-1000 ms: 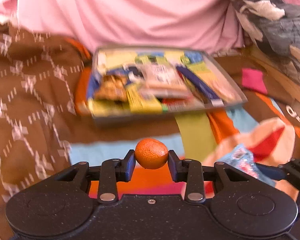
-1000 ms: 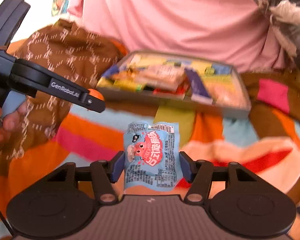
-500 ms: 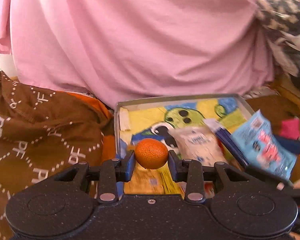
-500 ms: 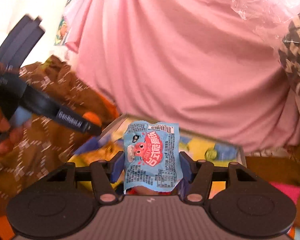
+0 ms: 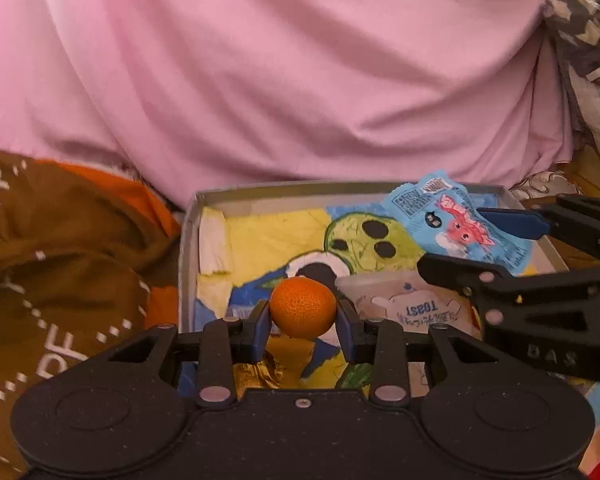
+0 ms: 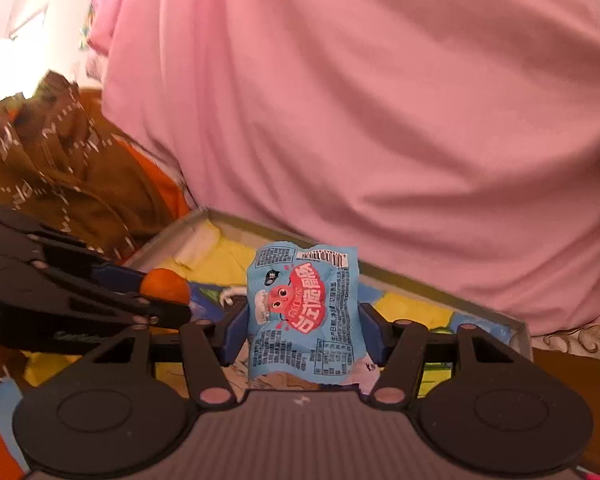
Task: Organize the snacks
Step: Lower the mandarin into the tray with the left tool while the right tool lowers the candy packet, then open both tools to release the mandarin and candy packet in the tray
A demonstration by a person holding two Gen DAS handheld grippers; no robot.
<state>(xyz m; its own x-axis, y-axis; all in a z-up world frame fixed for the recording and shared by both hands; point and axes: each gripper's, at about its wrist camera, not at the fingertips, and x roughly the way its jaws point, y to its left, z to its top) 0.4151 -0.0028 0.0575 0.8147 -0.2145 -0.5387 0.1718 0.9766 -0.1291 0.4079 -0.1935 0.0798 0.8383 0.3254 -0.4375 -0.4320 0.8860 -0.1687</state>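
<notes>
Orange mandarin [image 5: 302,307] and blue packet [image 6: 303,313] are held clamped by left gripper [image 5: 302,320] and right gripper [image 6: 303,332] directly above the box [image 5: 188,240], the packet upright at the far right.

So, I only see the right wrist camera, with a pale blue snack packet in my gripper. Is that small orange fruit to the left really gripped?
Observer: Yes. The small orange tangerine sits pinched between both blue pads of the left gripper.
Operator: What's near it?
Observer: A whitish plastic packet printed TOAST lies in the shallow grey box, just right of the tangerine.
Operator: And my packet?
Observer: The pale blue snack packet, clamped in the right gripper, hangs over the box's far right corner.
</notes>
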